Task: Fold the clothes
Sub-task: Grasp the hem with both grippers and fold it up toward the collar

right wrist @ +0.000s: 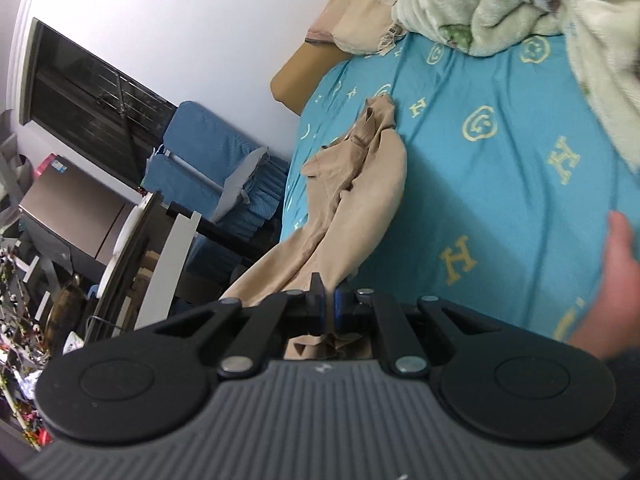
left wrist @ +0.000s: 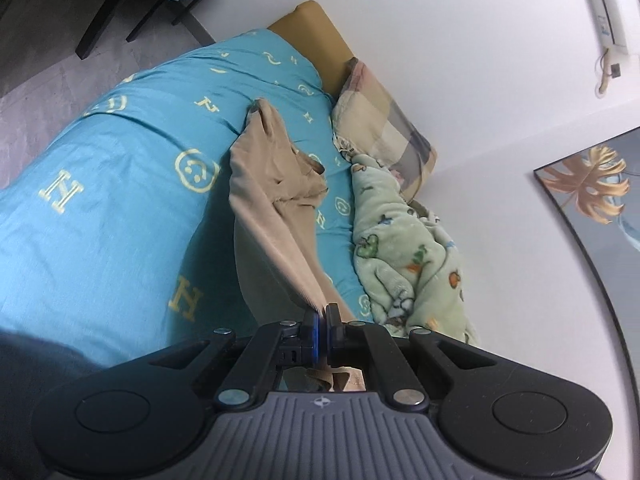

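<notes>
A tan garment (left wrist: 264, 184), thin and stretchy like tights, trails from both grippers across a bed with a teal patterned sheet (left wrist: 112, 160). My left gripper (left wrist: 322, 312) is shut on one end of the garment, lifted above the sheet. My right gripper (right wrist: 329, 304) is shut on another end of the tan garment (right wrist: 360, 184). The far part of the garment lies bunched on the teal sheet (right wrist: 500, 160). A bit of cloth hangs behind each gripper's jaws.
A pale green fleece blanket (left wrist: 400, 240) and a checked pillow (left wrist: 384, 124) lie along the wall. The blanket also shows in the right wrist view (right wrist: 520, 8). A hand (right wrist: 612, 296) is at the right edge. Blue cushions (right wrist: 208, 152), shelves and clutter (right wrist: 60, 260) stand beside the bed.
</notes>
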### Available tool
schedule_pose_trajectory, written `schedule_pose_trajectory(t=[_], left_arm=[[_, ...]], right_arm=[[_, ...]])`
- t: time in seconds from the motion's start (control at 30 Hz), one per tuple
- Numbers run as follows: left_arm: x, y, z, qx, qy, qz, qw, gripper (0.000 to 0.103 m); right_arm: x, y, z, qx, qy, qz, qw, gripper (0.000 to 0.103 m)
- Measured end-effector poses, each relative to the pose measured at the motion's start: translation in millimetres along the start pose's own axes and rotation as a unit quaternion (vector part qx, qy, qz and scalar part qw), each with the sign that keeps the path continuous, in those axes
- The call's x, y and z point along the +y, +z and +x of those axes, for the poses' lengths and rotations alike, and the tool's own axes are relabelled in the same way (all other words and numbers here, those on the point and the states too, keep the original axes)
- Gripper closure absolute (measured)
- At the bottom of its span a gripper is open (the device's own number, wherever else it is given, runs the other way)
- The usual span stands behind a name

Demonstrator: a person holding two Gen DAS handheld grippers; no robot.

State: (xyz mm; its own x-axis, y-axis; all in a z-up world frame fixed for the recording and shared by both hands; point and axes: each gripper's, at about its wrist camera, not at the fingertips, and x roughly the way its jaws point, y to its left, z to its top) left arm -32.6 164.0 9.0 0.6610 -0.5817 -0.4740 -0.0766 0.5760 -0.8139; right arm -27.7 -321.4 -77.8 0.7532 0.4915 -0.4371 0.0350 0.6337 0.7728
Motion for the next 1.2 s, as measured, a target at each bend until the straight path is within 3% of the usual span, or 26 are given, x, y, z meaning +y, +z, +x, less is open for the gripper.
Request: schedule_pose_trajectory(t=[0.13, 0.37, 0.53, 0.6, 0.8, 1.0, 1.07, 1.1, 1.17, 1.2], left_arm=[[12.1, -0.7, 10.4, -0.006, 0.002, -0.007, 1.0000, 0.101], [11.2, 64.6, 85.3, -0.055, 0.037, 0.000, 0.9978, 0.100], [12.5, 119.8, 156.2, -0.100, 0.057, 0.020, 0.9931, 0.100], [18.2, 126.2, 180.2, -0.103, 0.076, 0.049, 0.9905, 0.100], [35.5, 145.5, 252.2, -0.111, 0.131, 0.138, 0.9754, 0.100], [52.7, 164.6, 324.1, -0.117, 0.185, 0.225, 0.9494, 0.101], [55.7, 162.4, 330.5, -0.107, 0.190, 0.236, 0.9471, 0.100], [57.2, 161.9, 331.2, -0.102, 0.190, 0.238, 0.9470, 0.100], [55.8, 158.9, 322.6, -0.098, 0.190, 0.248, 0.9450, 0.085], [51.1, 156.2, 317.6, -0.098, 0.189, 0.254, 0.9434, 0.077]], right_arm=[[-14.0, 6.6, 6.6, 0.002, -0.006, 0.022, 1.000, 0.096], [-13.8, 48.3, 67.1, -0.018, -0.013, 0.031, 0.999, 0.095], [-5.0, 90.1, 134.9, -0.045, -0.037, -0.014, 0.998, 0.095], [-3.5, 103.4, 160.9, -0.061, -0.047, -0.046, 0.996, 0.095], [-11.7, 125.3, 241.6, -0.090, -0.101, -0.170, 0.976, 0.095], [-41.3, 127.4, 297.3, -0.062, -0.143, -0.208, 0.966, 0.093], [-42.4, 124.1, 305.5, -0.052, -0.156, -0.213, 0.963, 0.092], [-41.2, 123.4, 307.6, -0.046, -0.161, -0.215, 0.962, 0.090], [-35.5, 121.7, 305.1, -0.041, -0.159, -0.223, 0.961, 0.069], [-32.1, 120.7, 302.5, -0.040, -0.156, -0.228, 0.960, 0.039]])
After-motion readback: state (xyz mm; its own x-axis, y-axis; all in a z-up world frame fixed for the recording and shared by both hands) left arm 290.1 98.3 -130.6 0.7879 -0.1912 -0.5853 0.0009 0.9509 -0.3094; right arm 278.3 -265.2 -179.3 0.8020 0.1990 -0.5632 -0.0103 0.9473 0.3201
